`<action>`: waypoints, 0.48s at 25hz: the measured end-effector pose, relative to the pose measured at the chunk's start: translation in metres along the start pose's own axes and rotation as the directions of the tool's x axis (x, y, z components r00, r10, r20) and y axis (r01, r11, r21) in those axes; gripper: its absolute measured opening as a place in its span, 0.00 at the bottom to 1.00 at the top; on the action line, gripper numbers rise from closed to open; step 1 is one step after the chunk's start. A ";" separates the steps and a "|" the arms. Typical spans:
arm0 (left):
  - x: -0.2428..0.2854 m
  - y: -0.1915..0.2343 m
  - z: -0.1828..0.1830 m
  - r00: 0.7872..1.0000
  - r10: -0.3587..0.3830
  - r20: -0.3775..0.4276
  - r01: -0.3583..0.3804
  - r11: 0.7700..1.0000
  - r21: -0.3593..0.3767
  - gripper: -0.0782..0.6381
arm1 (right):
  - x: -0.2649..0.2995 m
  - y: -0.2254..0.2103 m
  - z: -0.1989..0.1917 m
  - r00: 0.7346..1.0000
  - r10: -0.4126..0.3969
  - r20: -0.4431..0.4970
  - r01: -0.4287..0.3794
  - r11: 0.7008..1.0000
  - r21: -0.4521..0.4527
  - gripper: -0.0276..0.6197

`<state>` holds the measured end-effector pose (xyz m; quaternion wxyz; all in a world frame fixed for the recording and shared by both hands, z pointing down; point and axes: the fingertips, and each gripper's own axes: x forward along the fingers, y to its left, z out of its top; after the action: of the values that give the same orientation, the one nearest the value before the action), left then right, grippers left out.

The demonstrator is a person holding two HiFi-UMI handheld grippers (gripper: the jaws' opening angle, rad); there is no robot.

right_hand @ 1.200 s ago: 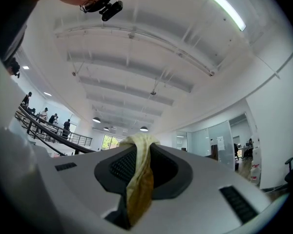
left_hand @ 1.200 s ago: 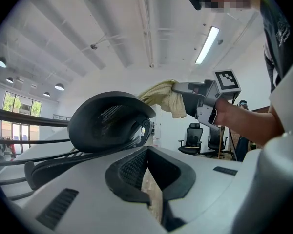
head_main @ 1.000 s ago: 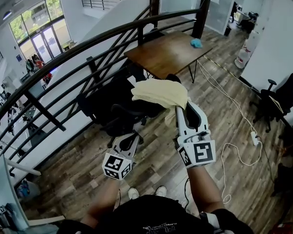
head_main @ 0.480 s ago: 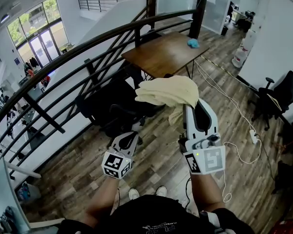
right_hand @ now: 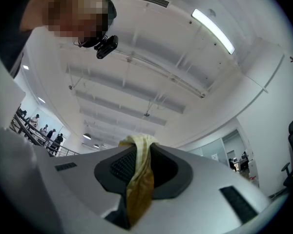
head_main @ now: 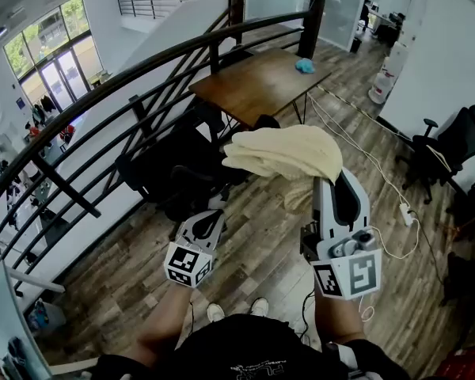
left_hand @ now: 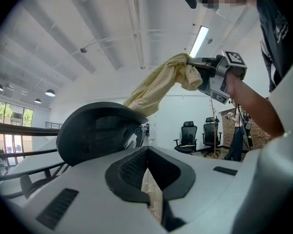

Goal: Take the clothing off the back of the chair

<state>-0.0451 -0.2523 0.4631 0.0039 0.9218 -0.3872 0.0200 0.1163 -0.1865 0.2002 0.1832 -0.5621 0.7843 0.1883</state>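
Note:
A cream clothing piece (head_main: pixel 285 153) is bunched high above the black office chair (head_main: pixel 174 172). My right gripper (head_main: pixel 332 182) is shut on its near end, and the cloth (right_hand: pixel 140 179) hangs down between the jaws. In the left gripper view the clothing (left_hand: pixel 156 84) stretches from the right gripper (left_hand: pixel 191 63) down to the chair's headrest (left_hand: pixel 95 130), where its far end still rests. My left gripper (head_main: pixel 214 212) is held low beside the chair. Its jaws stand almost together with a thin slit and nothing between them (left_hand: pixel 149 179).
A dark railing (head_main: pixel 142 93) runs behind the chair, over a drop to a lower floor. A wooden table (head_main: pixel 253 85) with a blue thing (head_main: pixel 304 66) stands beyond. White cable (head_main: pixel 380 204) lies on the floor at right, near another black chair (head_main: pixel 451 145).
My right gripper has risen and drawn toward me and to the right, lifting the clothing higher off the chair. The left gripper has hardly moved.

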 end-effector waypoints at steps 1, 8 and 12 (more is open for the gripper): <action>0.001 -0.002 0.000 1.000 -0.004 0.000 0.004 1.000 -0.001 0.13 | -0.003 -0.001 0.003 1.000 -0.003 0.002 0.003 1.000 -0.004 0.16; 0.003 -0.017 -0.001 0.999 -0.036 -0.003 0.036 0.999 -0.014 0.13 | -0.026 -0.004 0.016 0.999 -0.030 -0.016 0.030 1.000 -0.008 0.16; 0.005 -0.024 -0.003 0.999 -0.054 -0.005 0.054 0.998 -0.019 0.13 | -0.042 -0.006 0.022 0.998 -0.053 -0.025 0.052 0.999 -0.016 0.16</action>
<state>-0.0250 -0.2392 0.4668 0.0140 0.9317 -0.3623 0.0190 0.1362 -0.1435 0.2013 0.1737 -0.5862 0.7701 0.1821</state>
